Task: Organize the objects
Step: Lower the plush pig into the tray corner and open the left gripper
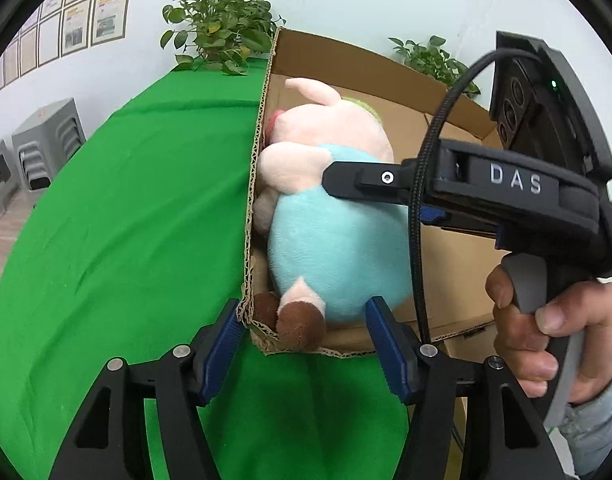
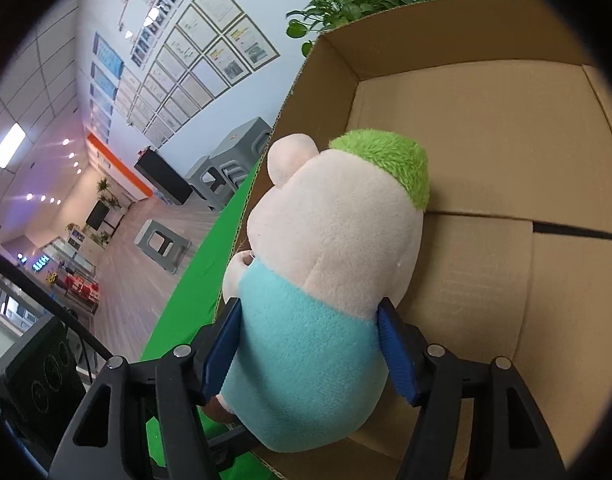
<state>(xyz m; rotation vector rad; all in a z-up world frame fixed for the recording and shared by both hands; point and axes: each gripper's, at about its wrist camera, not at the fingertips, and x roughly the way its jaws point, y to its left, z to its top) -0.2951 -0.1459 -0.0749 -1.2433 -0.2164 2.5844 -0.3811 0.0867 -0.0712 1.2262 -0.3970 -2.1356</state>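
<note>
1. The plush pig (image 1: pixel 338 232) lies inside the cardboard box (image 1: pixel 458 264), pressed against the box's left wall, brown feet at its near corner.
2. The right gripper (image 2: pixel 310 344) has its jaws partly open and closed on the pig's turquoise body, pads pressing both sides.
3. The left gripper (image 1: pixel 302 344) hovers at the box's near edge; its jaws stand half open, holding nothing.
4. The box sits on the green surface (image 1: pixel 126 220).

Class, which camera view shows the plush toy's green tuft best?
The right wrist view: the green tuft sits unobstructed on top of the plush toy, facing the camera. In the left wrist view only a thin green sliver peeks from behind the head.
</note>
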